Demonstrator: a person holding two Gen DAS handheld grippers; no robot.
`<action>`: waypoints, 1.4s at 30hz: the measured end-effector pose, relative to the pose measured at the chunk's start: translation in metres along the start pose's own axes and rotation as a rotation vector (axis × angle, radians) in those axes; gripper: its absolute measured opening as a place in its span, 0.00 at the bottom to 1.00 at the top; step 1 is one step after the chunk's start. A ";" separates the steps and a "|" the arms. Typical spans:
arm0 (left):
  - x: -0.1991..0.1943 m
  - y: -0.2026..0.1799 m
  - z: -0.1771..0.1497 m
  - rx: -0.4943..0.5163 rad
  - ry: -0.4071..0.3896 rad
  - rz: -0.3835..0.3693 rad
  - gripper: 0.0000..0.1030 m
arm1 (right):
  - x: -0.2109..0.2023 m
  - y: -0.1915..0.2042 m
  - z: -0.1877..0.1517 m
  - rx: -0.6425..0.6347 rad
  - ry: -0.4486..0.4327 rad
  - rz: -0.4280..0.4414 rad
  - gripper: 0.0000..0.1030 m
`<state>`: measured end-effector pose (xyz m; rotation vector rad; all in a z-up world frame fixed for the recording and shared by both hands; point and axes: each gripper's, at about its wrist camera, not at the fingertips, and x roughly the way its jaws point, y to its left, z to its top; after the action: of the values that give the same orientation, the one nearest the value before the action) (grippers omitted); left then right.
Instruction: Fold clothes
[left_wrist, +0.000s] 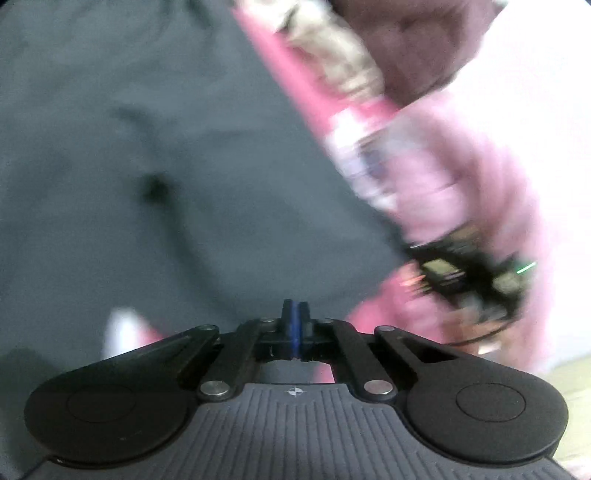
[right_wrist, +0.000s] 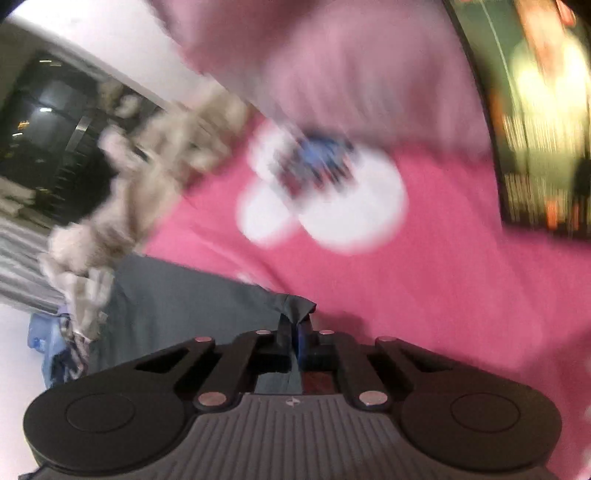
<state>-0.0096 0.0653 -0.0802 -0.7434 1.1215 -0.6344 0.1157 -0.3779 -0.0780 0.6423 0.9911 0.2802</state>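
A dark grey garment (left_wrist: 166, 147) lies spread on a pink sheet (right_wrist: 424, 295) and fills most of the left wrist view. My left gripper (left_wrist: 294, 314) is shut at the garment's near edge, where creases in the cloth run up to its fingertips. In the right wrist view a corner of the same garment (right_wrist: 184, 295) is drawn up into a peak between the fingers. My right gripper (right_wrist: 295, 325) is shut on that corner. Both views are blurred.
The pink sheet carries a white flower print (right_wrist: 332, 206). A beige fluffy heap (right_wrist: 147, 177) lies beyond the garment, with a blue item (right_wrist: 48, 343) at the far left. A person's pink sleeve (left_wrist: 461, 177) reaches in on the right. A dark printed panel (right_wrist: 535, 129) stands on the right.
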 end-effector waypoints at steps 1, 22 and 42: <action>-0.004 -0.002 -0.002 -0.007 -0.016 -0.056 0.00 | -0.011 0.010 0.004 -0.039 -0.043 0.020 0.04; -0.003 0.026 0.002 0.045 -0.004 0.080 0.20 | -0.010 -0.028 -0.025 0.086 0.019 -0.054 0.38; 0.032 0.006 -0.023 0.128 0.170 0.116 0.42 | 0.023 0.020 -0.130 0.089 0.375 0.001 0.40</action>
<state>-0.0214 0.0397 -0.1084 -0.5184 1.2580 -0.6735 0.0189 -0.3021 -0.1310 0.6856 1.3686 0.3674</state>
